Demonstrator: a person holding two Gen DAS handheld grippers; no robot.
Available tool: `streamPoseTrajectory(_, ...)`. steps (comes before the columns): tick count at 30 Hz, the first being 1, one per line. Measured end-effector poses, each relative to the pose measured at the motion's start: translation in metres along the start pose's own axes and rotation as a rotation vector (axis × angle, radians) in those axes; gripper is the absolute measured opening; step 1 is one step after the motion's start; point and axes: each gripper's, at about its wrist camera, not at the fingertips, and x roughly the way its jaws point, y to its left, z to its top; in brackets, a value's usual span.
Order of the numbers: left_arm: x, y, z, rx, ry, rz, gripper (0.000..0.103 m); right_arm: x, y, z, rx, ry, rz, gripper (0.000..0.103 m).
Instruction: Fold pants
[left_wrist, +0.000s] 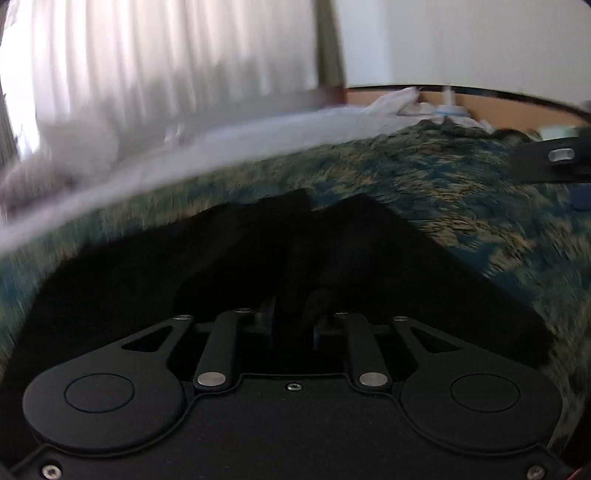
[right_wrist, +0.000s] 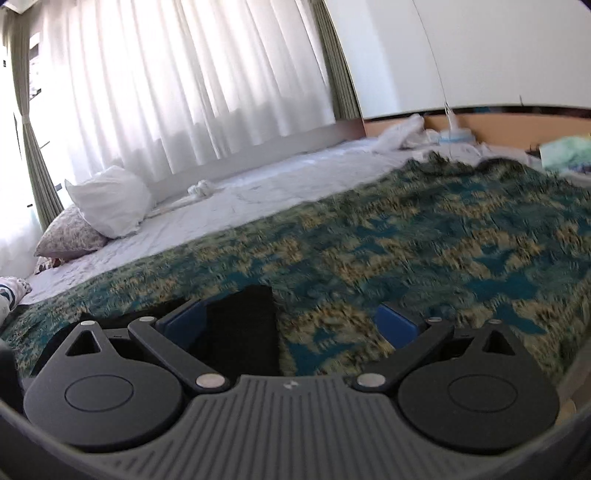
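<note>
We hold our left gripper (left_wrist: 293, 325) low over the bed, and its two black fingers stand close together, clenched on a bunched fold of the black fabric pants (left_wrist: 207, 266); the cloth rises between the pads and spreads away from them to the left and right across the teal, blue and tan patterned woven blanket (left_wrist: 443, 192). The left wrist view is smeared, so we cannot read the finer folds of the garment. Our right gripper (right_wrist: 291, 321) is released: its blue-padded fingers (right_wrist: 397, 323) stand wide apart, with the blanket showing between them. A strip of the pants lies just beside its left finger, and we cannot tell whether cloth and pad touch. In the left wrist view, part of the right gripper shows at the far right edge. Beyond the blanket lies a white rumpled bedsheet (right_wrist: 236, 199), with a white pillow (right_wrist: 109, 199) leaning on a floral-print pillow (right_wrist: 72, 234) at the far left, below white pleated curtains (right_wrist: 177, 81).
</note>
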Motion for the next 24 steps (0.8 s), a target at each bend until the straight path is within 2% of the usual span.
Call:
streamPoseTrajectory(1, -0.005, -0.001, 0.001, 0.008, 0.003, -0.028, 0.035, 0.002, 0.000, -0.004, -0.004, 0.014, 0.009, 0.103)
streamPoseTrajectory(2, -0.012, 0.001, 0.001, -0.010, 0.009, -0.065, 0.039, 0.003, 0.002, -0.008, -0.004, 0.021, 0.020, 0.103)
streamPoseTrajectory(6, -0.042, 0.014, -0.007, -0.092, 0.021, -0.183, 0.042, 0.002, 0.014, -0.020, 0.015, 0.029, 0.095, 0.103)
streamPoseTrajectory(11, -0.087, 0.065, -0.024, -0.208, 0.004, -0.215, 0.043, 0.017, 0.044, -0.036, -0.013, 0.090, 0.163, 0.103)
streamPoseTrajectory(14, -0.109, 0.106, -0.029, -0.279, -0.033, -0.135, 0.043, 0.028, 0.063, -0.044, -0.047, 0.121, 0.175, 0.103)
streamPoseTrajectory(17, -0.115, 0.138, -0.038, -0.322, -0.058, 0.035, 0.041, 0.043, 0.082, -0.046, -0.059, 0.140, 0.135, 0.103)
streamPoseTrajectory(20, -0.106, 0.158, -0.044, -0.336, -0.033, 0.168, 0.040, 0.065, 0.097, -0.045, -0.050, 0.191, 0.132, 0.103)
streamPoseTrajectory(23, -0.094, 0.170, -0.051, -0.360, 0.007, 0.214, 0.034, 0.080, 0.104, -0.049, -0.042, 0.203, 0.094, 0.086)
streamPoseTrajectory(24, -0.091, 0.172, -0.053, -0.371, 0.020, 0.220, 0.032, 0.081, 0.107, -0.050, -0.060, 0.189, 0.065, 0.070)
